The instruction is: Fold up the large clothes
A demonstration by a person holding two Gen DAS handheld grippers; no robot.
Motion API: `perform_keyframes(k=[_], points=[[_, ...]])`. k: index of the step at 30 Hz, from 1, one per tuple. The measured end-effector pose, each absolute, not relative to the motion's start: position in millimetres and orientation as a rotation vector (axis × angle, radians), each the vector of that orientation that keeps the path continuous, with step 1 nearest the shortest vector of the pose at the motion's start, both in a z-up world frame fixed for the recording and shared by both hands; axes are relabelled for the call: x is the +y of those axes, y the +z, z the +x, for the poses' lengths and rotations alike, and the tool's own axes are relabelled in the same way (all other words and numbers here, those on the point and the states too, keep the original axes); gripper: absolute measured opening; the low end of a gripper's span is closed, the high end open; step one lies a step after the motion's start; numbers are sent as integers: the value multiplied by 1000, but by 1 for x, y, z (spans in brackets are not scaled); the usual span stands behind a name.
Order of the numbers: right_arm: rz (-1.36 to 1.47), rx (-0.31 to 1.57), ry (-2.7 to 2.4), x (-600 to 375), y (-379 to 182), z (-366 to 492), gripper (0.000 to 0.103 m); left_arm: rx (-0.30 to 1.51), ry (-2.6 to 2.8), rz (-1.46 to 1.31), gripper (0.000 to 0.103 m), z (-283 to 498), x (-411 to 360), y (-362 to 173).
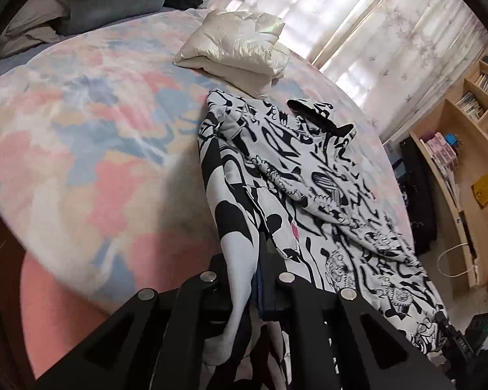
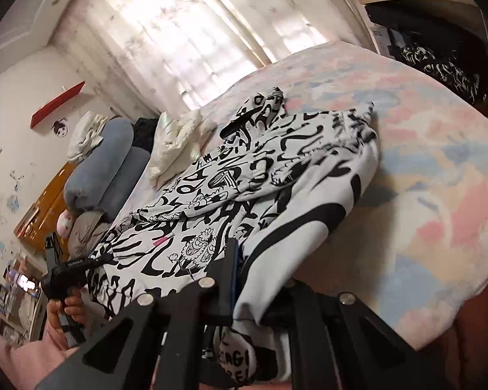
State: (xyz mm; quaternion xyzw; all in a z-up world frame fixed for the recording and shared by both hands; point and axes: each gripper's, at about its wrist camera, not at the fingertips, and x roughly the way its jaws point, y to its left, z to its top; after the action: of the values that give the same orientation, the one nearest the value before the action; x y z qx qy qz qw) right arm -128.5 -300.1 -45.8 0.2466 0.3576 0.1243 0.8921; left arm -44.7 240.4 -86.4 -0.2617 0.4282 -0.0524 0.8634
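A large white garment with black graffiti print lies crumpled lengthwise on the bed, its hood at the far end. My left gripper is shut on the near hem, with cloth draped over its fingers and lifted off the bed. In the right wrist view the same garment spreads away from me. My right gripper is shut on another part of the near hem, and a fold hides one finger. At the left of that view a hand holds the left gripper, which pinches the hem.
The bed has a pink, blue and cream cover. A cream puffy jacket lies beyond the hood. Grey bolsters sit at the bed's head. A wooden bookshelf and a dark clothes pile stand beside the bed.
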Motion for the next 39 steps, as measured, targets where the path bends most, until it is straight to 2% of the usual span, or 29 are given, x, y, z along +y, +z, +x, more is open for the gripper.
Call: perform_keyframes(k=[9,16,18,20,21,22,23,24,25,28,35,39], points=[[780,748,227,-338,-48,-103,9,923,-159,-637,7,-23,261,-74],[890,710,205,-355,-47,-17,10,879,-210,-635,12,80,247,-59],[896,711,169,-362,-46,17,13,869,-212,-618,18,121,238,-56],[908,712,132,-373,-47,64,15,845,-213,-596,38,161,232,-53],[928,720,119,-381,-50,91,19,825,-196,-590,43,179,229,-53],[955,734,114,-387,-55,109,32,802,-175,-597,57,202,230,-54],[1012,759,123,-394,-65,139,42,790,-172,-612,66,217,231,-55],[1048,763,130,-399,-72,153,59,772,-157,-634,67,232,233,-58],[1083,763,132,-400,-79,167,64,766,-148,-644,67,243,235,-60],[1010,772,112,-395,-89,197,65,811,-126,-610,67,276,233,-78],[597,941,25,-389,-137,240,65,991,-147,-261,67,324,202,-143],[566,1008,56,-392,-164,251,65,1049,-167,-171,67,339,191,-172]])
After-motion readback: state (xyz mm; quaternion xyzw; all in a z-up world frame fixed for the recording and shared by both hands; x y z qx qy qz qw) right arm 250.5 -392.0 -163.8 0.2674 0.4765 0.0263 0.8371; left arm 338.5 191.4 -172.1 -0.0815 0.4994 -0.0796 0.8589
